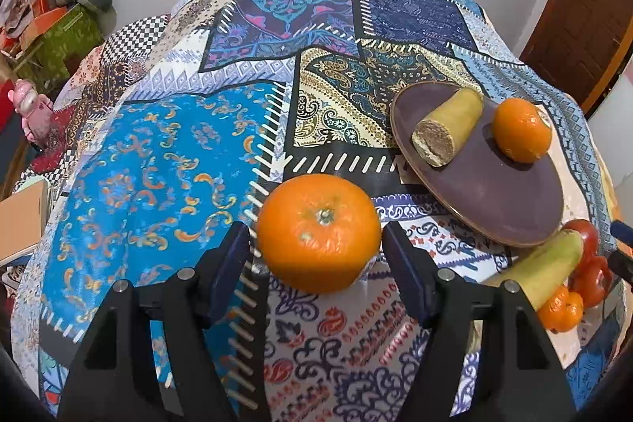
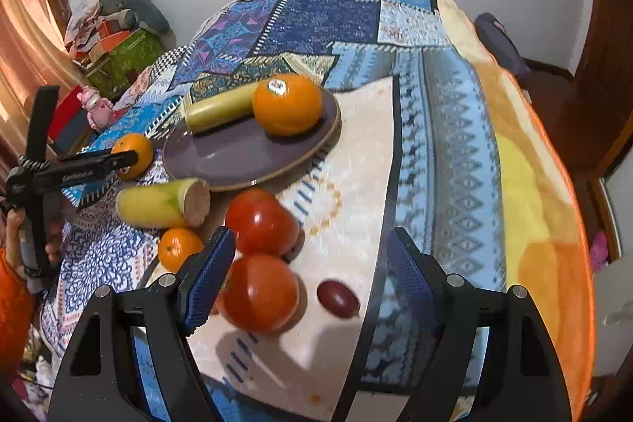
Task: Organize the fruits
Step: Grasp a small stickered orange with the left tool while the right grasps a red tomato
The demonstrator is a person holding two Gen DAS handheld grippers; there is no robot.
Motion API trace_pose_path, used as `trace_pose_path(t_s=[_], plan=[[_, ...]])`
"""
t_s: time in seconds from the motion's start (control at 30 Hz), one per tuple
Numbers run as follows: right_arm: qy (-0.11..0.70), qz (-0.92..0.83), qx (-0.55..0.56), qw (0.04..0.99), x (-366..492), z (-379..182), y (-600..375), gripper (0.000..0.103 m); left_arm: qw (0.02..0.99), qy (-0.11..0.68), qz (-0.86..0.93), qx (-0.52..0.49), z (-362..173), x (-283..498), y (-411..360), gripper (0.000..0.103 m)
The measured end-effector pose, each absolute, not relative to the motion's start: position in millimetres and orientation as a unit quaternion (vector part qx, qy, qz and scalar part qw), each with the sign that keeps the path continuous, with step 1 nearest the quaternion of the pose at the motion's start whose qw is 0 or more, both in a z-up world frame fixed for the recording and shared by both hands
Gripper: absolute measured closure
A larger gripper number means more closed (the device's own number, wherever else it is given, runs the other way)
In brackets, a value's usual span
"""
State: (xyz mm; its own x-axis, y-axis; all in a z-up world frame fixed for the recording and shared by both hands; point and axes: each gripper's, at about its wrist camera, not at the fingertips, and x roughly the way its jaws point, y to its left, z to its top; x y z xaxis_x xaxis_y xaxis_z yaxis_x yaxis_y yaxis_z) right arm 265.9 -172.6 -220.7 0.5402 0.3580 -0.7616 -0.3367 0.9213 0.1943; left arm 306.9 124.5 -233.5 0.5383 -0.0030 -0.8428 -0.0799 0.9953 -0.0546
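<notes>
My left gripper [image 1: 316, 256] has an orange [image 1: 318, 232] between its fingers, held a little above the patterned cloth; it also shows in the right wrist view [image 2: 132, 155]. A purple plate [image 1: 486, 184] to its right carries a cut banana piece [image 1: 447, 131] and an orange [image 1: 522, 129]. My right gripper [image 2: 308, 267] is open above two red tomatoes [image 2: 259, 289], a small dark grape [image 2: 338, 299] between its fingers. Another banana piece [image 2: 162, 202] and a small orange [image 2: 178, 248] lie left of the tomatoes.
The patchwork cloth [image 1: 158, 165] covers a bed-like surface that drops off at the edges. Boxes and bundles [image 2: 114, 42] are stacked against the wall at the far left, with a pink toy [image 2: 95, 105]. A wooden door [image 1: 585, 6] stands at the right.
</notes>
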Motion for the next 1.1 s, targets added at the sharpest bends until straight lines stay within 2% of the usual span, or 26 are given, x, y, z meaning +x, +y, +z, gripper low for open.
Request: trace_pose_path(t_s=[0.33, 0.53, 0.63, 1.0, 1.1], plan=[[0.435, 0.203, 0.026, 0.877, 245.9, -224.0, -169.2, 0.027, 0.872, 0.487, 0.015, -0.043, -237.2, 303.1, 120.6, 0.038], [0.439, 0.214, 0.033, 0.872, 234.5, -225.1, -165.1, 0.040, 0.880, 0.472, 0.001, -0.047, -218.6, 271.6, 113.4, 0.038], [0.446, 0.214, 0.027, 0.869, 233.5, -229.6, -160.4, 0.044, 0.884, 0.465, -0.007, -0.052, -208.8, 254.9, 109.8, 0.038], [0.460, 0.214, 0.041, 0.861, 247.3, -244.3, -152.9, 0.044, 0.895, 0.443, -0.019, -0.046, -183.5, 217.9, 98.0, 0.038], [0.460, 0.218, 0.046, 0.859, 248.2, -244.2, -154.0, 0.052, 0.897, 0.438, -0.024, -0.049, -179.4, 217.7, 95.5, 0.038]])
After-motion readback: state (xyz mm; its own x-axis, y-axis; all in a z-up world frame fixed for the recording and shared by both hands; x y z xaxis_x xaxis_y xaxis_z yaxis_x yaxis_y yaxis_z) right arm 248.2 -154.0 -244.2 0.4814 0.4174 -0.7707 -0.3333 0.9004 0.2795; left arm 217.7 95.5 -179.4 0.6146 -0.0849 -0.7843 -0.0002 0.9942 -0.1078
